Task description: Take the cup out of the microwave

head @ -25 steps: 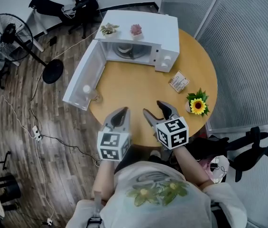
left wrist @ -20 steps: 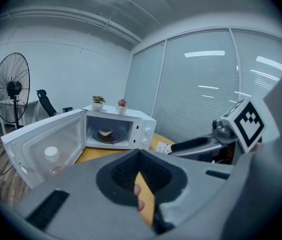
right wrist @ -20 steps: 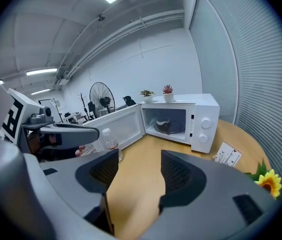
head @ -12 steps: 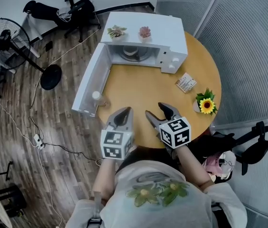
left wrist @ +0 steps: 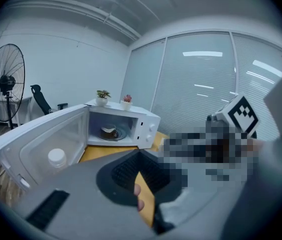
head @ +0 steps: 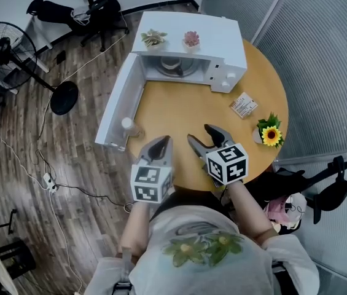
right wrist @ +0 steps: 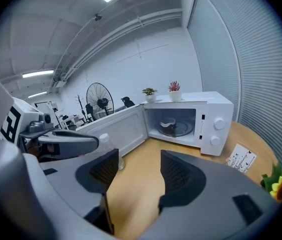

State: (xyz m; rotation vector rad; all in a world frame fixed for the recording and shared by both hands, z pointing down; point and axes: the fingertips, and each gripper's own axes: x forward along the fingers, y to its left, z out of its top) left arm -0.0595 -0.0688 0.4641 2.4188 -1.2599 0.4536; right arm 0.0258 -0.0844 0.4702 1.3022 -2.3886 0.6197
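The white microwave [head: 222, 39] stands at the far side of the round wooden table [head: 179, 112], with its door [head: 119, 106] swung wide open to the left. A dark cup [head: 173, 68] sits on the glass turntable inside; it also shows in the left gripper view [left wrist: 110, 132] and the right gripper view [right wrist: 168, 125]. Both grippers hover over the near table edge, far from the microwave. My left gripper [head: 156, 149] has its jaws together and holds nothing. My right gripper [head: 205, 139] stands open and empty, and points toward the oven cavity.
A small clear bottle with a white cap [head: 128, 126] stands by the open door's outer end. A printed card [head: 244, 105] and a potted sunflower [head: 271, 134] sit at the table's right. Two small plants [head: 172, 39] top the microwave. A fan [head: 4, 48] and chairs stand on the floor at the left.
The head view has shifted a little, so the microwave sits slightly further right in frame. Both grippers stay near the front edge with their jaws as before.
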